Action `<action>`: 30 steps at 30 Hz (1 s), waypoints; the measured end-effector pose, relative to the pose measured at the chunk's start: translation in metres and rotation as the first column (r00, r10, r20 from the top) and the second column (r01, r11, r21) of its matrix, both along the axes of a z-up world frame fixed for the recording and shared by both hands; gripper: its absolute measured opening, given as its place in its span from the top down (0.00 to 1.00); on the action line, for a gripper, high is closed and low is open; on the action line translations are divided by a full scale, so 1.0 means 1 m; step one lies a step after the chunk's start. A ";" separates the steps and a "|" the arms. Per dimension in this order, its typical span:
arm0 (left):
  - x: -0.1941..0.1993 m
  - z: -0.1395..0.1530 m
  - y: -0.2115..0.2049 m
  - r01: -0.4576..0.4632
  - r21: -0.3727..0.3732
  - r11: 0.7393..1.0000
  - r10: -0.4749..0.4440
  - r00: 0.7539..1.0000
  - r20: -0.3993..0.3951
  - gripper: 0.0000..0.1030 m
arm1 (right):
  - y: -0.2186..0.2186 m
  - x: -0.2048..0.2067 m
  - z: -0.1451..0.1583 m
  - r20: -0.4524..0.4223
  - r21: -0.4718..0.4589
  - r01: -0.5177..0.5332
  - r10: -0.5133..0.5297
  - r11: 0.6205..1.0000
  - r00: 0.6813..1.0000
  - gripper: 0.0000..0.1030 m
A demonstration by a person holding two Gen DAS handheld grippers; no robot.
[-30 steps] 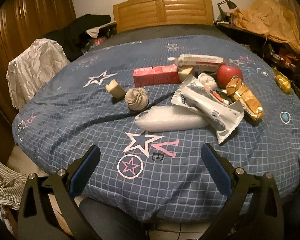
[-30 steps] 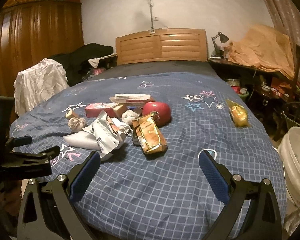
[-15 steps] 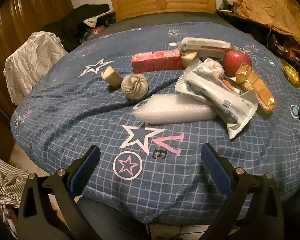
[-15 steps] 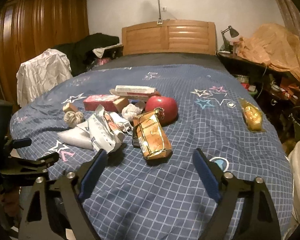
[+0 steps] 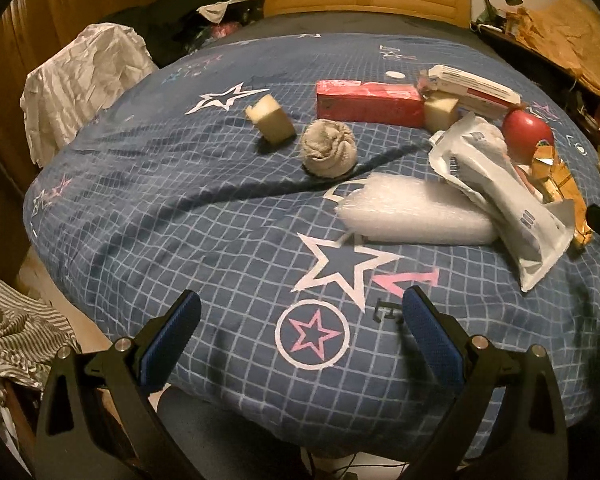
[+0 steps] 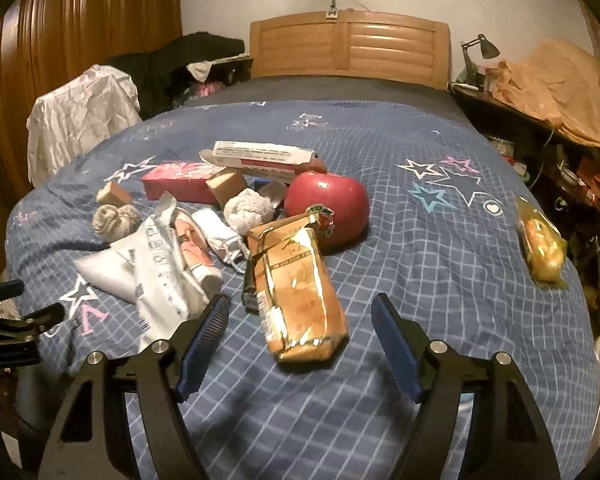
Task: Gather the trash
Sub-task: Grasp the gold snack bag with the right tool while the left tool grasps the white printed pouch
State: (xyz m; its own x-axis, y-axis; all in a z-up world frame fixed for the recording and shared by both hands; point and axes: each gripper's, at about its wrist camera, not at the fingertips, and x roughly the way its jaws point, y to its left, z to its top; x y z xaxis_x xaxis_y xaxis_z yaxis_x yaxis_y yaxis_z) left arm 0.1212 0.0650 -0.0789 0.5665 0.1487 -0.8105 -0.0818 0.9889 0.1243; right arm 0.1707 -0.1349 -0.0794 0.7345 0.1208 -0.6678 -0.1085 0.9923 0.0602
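Both tongs are empty: right tongs have just been narrowing around the gold packet on the bed, left tongs wide. Shiny wrap could slip out

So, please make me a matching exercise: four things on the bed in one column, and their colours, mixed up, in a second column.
Things:
1. apple
2. snack packet
3. bubble wrap
4. rolled sock

Colours:
A. beige
B. red
C. gold
D. clear white

Pairs: 1-B, 2-C, 3-D, 4-A
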 end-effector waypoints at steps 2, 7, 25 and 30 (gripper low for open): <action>0.000 -0.001 0.000 0.000 0.000 1.000 0.000 1.000 -0.003 0.06 | 0.000 0.010 -0.004 -0.018 -0.010 -0.005 0.005 1.000 1.000 0.27; 0.002 -0.005 0.002 -0.009 -0.003 1.000 0.009 1.000 -0.016 0.06 | -0.001 0.032 -0.016 -0.067 -0.024 -0.016 0.015 1.000 0.998 0.27; -0.002 -0.003 -0.013 0.028 -0.019 0.999 -0.028 1.000 -0.012 0.06 | -0.031 -0.032 -0.013 -0.056 0.168 0.023 -0.014 0.985 0.998 0.73; -0.001 0.001 -0.023 0.062 -0.121 0.991 -0.066 0.997 -0.030 0.06 | -0.046 -0.069 -0.007 -0.046 0.229 0.047 -0.037 0.972 0.998 0.73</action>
State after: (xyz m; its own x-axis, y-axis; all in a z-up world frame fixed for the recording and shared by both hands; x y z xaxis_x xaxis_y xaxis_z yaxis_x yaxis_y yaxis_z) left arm 0.1197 0.0418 -0.0781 0.5434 0.0134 -0.8394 -0.0152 0.9999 0.0061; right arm 0.1019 -0.1808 -0.0859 0.7143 0.2442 -0.6558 -0.0599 0.9550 0.2904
